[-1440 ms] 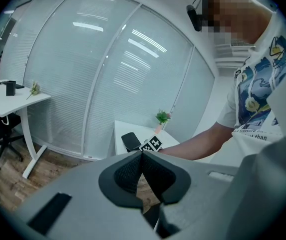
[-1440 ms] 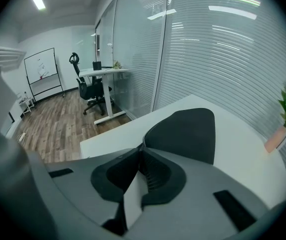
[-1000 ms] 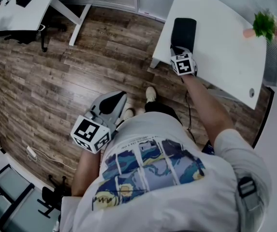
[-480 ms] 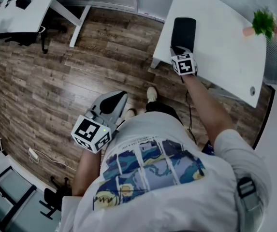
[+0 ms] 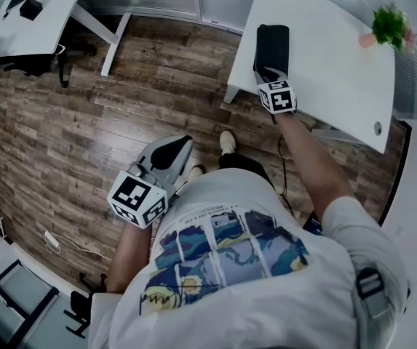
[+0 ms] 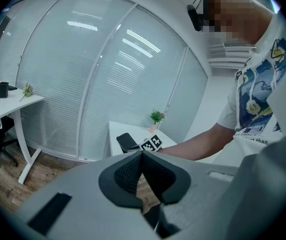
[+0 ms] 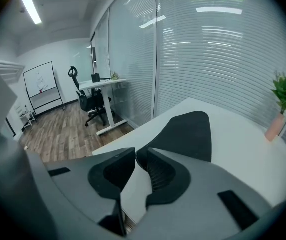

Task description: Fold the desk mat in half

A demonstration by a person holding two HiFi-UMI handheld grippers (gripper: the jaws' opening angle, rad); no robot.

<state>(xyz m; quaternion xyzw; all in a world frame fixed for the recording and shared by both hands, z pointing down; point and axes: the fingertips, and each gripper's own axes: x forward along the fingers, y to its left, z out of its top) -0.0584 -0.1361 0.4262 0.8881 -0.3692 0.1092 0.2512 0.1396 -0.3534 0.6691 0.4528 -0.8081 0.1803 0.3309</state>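
The black desk mat (image 5: 272,46) lies folded as a narrow strip on the white table (image 5: 332,71). My right gripper (image 5: 266,75) sits at the mat's near end. In the right gripper view its jaws (image 7: 136,154) are opening, with a slim gap at the tips. The mat (image 7: 190,134) lies just beyond them and is not pinched. My left gripper (image 5: 181,144) hangs beside my body above the wooden floor. Its jaws (image 6: 142,155) are shut and empty. The mat (image 6: 125,142) shows small and far off in the left gripper view.
A small potted plant (image 5: 386,26) stands at the table's far right corner. A second white desk (image 5: 33,13) with dark items stands across the wooden floor at the upper left, an office chair (image 7: 85,101) beside it. Glass walls with blinds lie behind the table.
The head view has shifted slightly. My right gripper stays at the mat's near end. The left gripper has not moved.
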